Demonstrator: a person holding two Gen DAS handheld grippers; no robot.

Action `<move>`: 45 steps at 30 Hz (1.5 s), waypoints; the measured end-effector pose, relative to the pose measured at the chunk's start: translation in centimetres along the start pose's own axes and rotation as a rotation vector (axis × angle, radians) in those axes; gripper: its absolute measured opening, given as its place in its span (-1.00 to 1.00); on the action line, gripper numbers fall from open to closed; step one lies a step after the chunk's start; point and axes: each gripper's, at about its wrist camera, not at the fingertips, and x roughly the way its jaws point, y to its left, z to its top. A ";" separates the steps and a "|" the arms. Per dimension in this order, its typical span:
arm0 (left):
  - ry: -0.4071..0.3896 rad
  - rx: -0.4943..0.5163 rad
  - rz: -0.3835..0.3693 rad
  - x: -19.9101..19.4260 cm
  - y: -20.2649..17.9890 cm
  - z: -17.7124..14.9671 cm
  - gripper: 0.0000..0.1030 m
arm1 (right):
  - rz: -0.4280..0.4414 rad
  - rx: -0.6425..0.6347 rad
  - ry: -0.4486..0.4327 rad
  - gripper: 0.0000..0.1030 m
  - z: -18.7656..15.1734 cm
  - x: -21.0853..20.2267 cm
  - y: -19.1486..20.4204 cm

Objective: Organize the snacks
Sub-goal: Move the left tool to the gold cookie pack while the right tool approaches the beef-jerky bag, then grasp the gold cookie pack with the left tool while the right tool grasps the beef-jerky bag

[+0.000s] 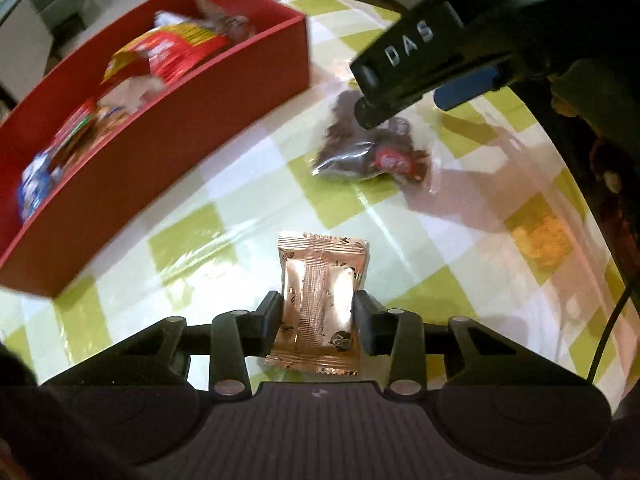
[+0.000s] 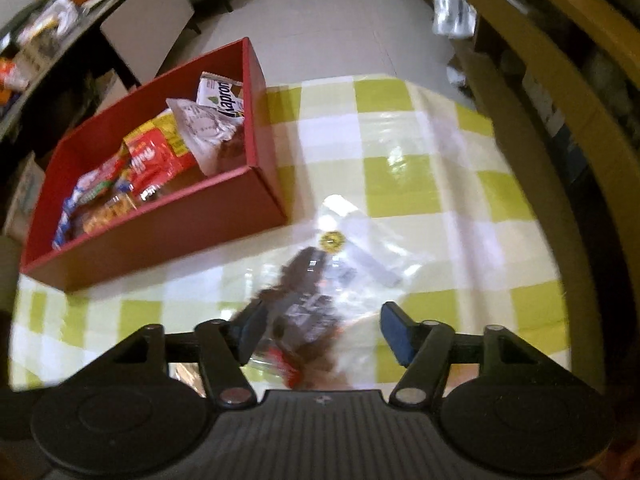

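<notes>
My left gripper (image 1: 317, 308) is shut on a copper foil snack packet (image 1: 320, 280), which stands upright between the pads just above the checked tablecloth (image 1: 240, 216). A clear bag of dark chocolates (image 1: 360, 152) lies farther out on the cloth. My right gripper (image 2: 323, 316) is open over this bag (image 2: 304, 300), which lies between its blue pads; the left pad is close to the bag and the right pad stands apart from it. One of the right gripper's fingers (image 1: 400, 52) shows above the bag in the left wrist view. The red box (image 2: 160, 232) to the left holds several snack packs.
The red box (image 1: 224, 120) sits at the table's left side, close to the bag. The far table edge (image 2: 360, 80) drops to a pale floor. A wooden chair frame (image 2: 540, 120) stands at the right, and a dark cluttered shelf (image 2: 40, 40) at the far left.
</notes>
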 end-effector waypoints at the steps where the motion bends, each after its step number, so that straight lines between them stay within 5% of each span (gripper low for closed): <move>1: -0.002 -0.016 0.001 -0.2 0.4 -0.3 -0.09 | 0.008 0.014 0.009 0.37 -0.1 0.3 0.2; 9: 0.001 -0.089 -0.040 -0.7 2.2 -0.5 -0.08 | -0.065 0.125 -0.013 0.59 0.4 1.8 1.3; 19: 0.019 -0.103 -0.025 -0.1 3.5 0.0 -0.07 | -0.130 0.050 0.015 0.70 0.1 2.3 2.6; 23: 0.023 -0.125 0.016 0.1 4.1 0.3 -0.07 | -0.147 0.035 0.048 0.97 -0.3 3.2 2.4; 28: 0.035 -0.150 0.024 0.4 4.9 0.3 -0.07 | -0.192 -0.063 0.038 0.81 -0.6 3.2 3.2; 45: 0.057 -0.177 0.086 1.0 5.0 1.7 -0.05 | -0.127 -0.216 0.097 0.41 -3.4 0.7 3.8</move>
